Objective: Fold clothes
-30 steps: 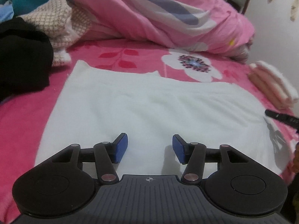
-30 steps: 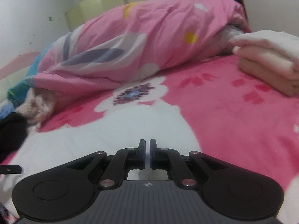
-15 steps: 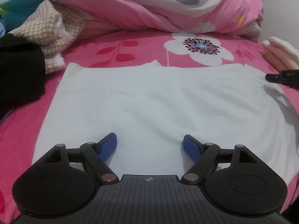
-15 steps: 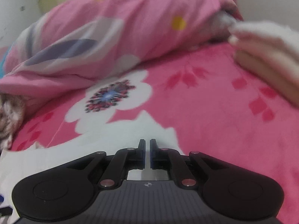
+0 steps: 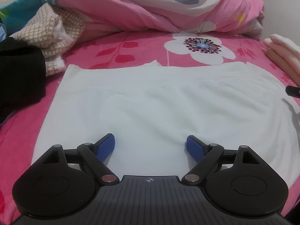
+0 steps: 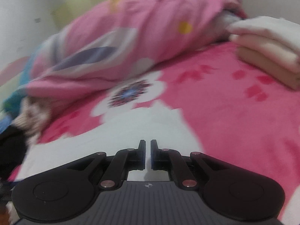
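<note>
White garment (image 5: 150, 97) flat on pink bedspread (image 5: 116, 48), centre | left gripper (image 5: 150, 146) over near edge, fingers apart, opening, gripping nothing | right gripper (image 6: 148, 153) at right end, fingers together

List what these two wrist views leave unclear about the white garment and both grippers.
- White garment: near edge hidden behind the left gripper, whose jaws are opening with nothing between them.
- Right gripper: shut; whether it pinches cloth cannot be told, its own body covers that spot. In the left view only a tip shows, cut by the right edge.
- Right view: blurred, garment's edges smeared.
</note>
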Demonstrator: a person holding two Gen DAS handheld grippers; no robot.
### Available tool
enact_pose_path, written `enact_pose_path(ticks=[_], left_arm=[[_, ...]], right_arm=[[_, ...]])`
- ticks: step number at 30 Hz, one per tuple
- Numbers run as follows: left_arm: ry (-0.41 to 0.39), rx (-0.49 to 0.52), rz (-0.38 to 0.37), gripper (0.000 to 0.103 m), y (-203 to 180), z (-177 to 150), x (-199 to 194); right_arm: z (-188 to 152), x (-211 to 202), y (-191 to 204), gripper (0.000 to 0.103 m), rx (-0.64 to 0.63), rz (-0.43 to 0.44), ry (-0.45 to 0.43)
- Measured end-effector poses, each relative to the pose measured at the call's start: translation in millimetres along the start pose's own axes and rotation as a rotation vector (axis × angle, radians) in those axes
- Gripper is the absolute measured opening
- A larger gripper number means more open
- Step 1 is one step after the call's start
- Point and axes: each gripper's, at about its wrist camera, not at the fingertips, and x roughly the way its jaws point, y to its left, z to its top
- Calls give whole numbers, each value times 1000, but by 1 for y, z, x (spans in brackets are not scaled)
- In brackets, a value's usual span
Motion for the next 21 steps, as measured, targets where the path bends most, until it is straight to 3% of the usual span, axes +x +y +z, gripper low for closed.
enact_pose_path(ticks=[2, 4, 5, 12, 16, 21], left_arm=[[-2, 3, 4, 85, -1, -1, 0], [-3, 4, 6, 85, -1, -1, 0], [-3, 3, 5, 85, -1, -1, 0], [-5, -1, -2, 85, 0, -1, 0], [-6, -3, -6, 86, 1, -2, 0], [-8, -4, -12, 86, 3, -2, -1]], right_arm=[[-5, -3, 15, 7, -84, 34, -5], [-11, 0, 34, 21, -202, 33, -14], [-13, 2, 42, 23, -254, 28, -16], [-31, 23, 79, 24, -512, -14, 7], [-38, 30, 82, 23, -558, -41, 14], [-37, 32, 76, 20, -522, -45, 16]])
